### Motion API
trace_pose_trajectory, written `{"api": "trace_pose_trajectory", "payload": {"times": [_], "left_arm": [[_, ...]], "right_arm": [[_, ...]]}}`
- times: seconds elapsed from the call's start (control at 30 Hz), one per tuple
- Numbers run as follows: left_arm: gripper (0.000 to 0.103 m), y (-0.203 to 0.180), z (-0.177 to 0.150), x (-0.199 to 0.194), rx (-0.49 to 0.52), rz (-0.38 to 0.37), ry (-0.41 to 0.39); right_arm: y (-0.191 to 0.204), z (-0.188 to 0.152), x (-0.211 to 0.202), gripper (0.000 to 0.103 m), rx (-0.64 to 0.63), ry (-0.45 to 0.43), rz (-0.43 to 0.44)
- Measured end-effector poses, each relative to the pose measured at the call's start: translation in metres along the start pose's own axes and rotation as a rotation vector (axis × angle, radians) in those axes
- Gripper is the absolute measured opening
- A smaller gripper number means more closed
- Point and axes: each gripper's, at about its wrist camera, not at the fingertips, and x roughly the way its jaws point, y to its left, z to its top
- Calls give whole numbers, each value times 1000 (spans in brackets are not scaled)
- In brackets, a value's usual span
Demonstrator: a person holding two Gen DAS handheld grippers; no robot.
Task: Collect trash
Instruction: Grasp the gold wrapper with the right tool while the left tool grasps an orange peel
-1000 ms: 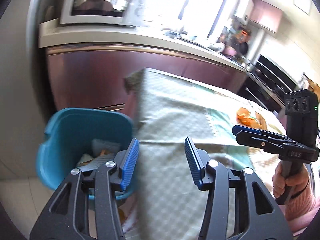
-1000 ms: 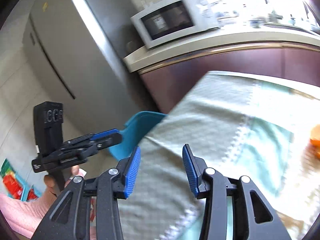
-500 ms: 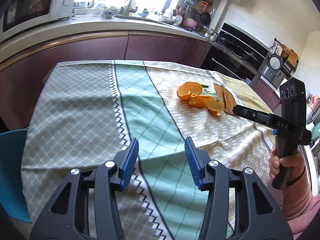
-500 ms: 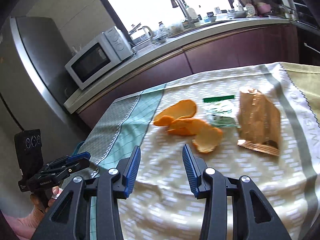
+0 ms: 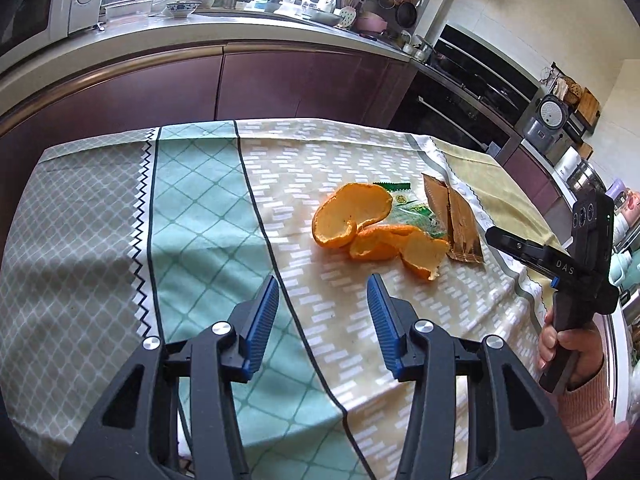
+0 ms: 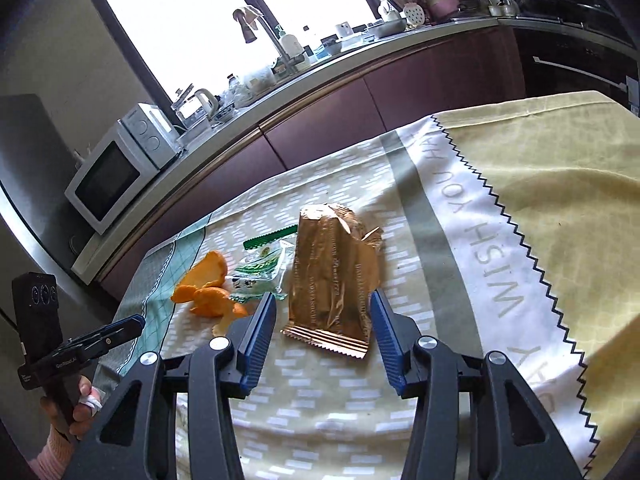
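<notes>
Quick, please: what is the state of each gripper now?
Left gripper: open, empty, short of the orange peels.
Right gripper: open around the brown wrapper.

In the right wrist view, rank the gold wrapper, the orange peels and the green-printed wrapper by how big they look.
1. gold wrapper, clearly largest, though nearest the camera.
2. orange peels and green-printed wrapper: they look about alike, and the wrapper is partly hidden, so I won't rank them.

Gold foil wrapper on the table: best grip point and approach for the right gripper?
Take the gold foil wrapper across its width, just above the crimped near seam, coming in low from the near edge. It lies flat, long axis pointing away, already between the open right gripper fingers. The body looks puffed enough to pinch; the flat seam probably isn't.
</notes>
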Motion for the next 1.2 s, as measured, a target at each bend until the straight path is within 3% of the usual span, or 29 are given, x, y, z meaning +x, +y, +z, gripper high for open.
{"api": "trace_pose_trajectory", "payload": {"times": [0.63, 0.77, 0.93, 1.2], "left_arm": [[34, -8, 28, 55, 17, 28, 71], [27, -11, 32, 60, 33, 27, 75], [27, -13, 35, 62, 46, 26, 73], [27, -18, 35, 57, 67, 33, 53]], "right_arm": [[-7, 13, 24, 47, 33, 47, 24], [-9, 14, 26, 37, 42, 55, 35], [-12, 14, 27, 24, 54, 63, 54], [-11, 13, 23, 19, 46, 54, 72]]}}
